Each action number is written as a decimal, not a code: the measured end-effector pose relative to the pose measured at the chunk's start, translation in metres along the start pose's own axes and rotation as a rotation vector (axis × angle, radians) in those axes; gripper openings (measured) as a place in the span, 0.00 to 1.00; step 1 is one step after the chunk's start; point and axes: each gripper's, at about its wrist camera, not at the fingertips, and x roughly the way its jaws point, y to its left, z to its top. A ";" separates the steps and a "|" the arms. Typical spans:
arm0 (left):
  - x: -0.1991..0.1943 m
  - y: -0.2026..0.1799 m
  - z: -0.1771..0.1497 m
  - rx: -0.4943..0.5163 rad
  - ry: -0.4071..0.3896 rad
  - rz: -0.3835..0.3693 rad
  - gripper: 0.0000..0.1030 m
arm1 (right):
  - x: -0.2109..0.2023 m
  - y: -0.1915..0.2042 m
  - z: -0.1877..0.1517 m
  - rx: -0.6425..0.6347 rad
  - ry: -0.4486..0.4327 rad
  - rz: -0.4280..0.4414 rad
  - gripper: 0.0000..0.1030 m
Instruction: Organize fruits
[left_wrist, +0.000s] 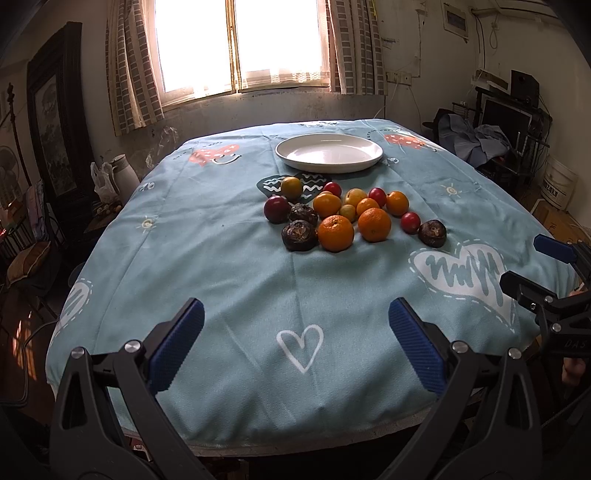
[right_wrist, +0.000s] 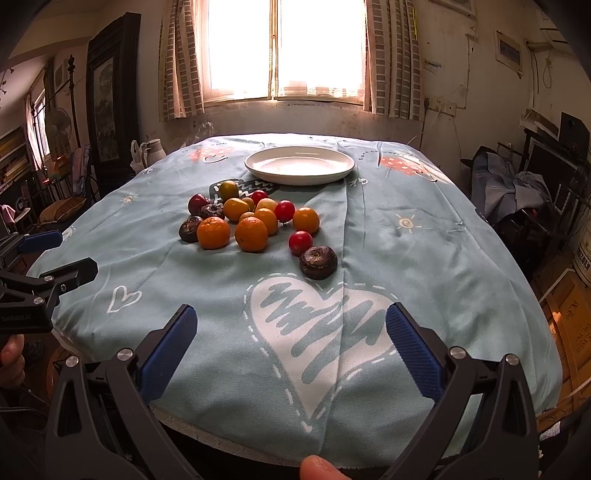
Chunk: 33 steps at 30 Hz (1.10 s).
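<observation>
Hanging over the near edge of the table (left_wrist: 229, 280), the left gripper (left_wrist: 295, 343) has its fingers wide apart, holding nothing. The fruits (left_wrist: 351, 214) sit together mid-table, just before the white plate (left_wrist: 328, 152). The right gripper (right_wrist: 291, 349) is wide too.

White plate (left_wrist: 328, 153), heart-patterned teal tablecloth (left_wrist: 236, 280)

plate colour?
Plain white plate, no pattern; shows best in the right wrist view.

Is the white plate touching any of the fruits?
Apart. The right wrist view shows bare cloth between the white plate and the nearest yellowish fruit.
</observation>
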 end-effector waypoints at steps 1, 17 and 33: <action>0.000 0.000 0.000 0.000 0.000 0.000 0.98 | 0.000 0.001 -0.001 -0.001 0.000 0.000 0.99; 0.000 0.001 -0.001 0.000 0.002 0.001 0.98 | 0.001 -0.001 -0.002 0.003 0.002 0.003 0.99; 0.022 0.010 -0.013 -0.011 0.034 -0.004 0.98 | 0.018 -0.007 -0.006 0.050 0.001 0.043 0.99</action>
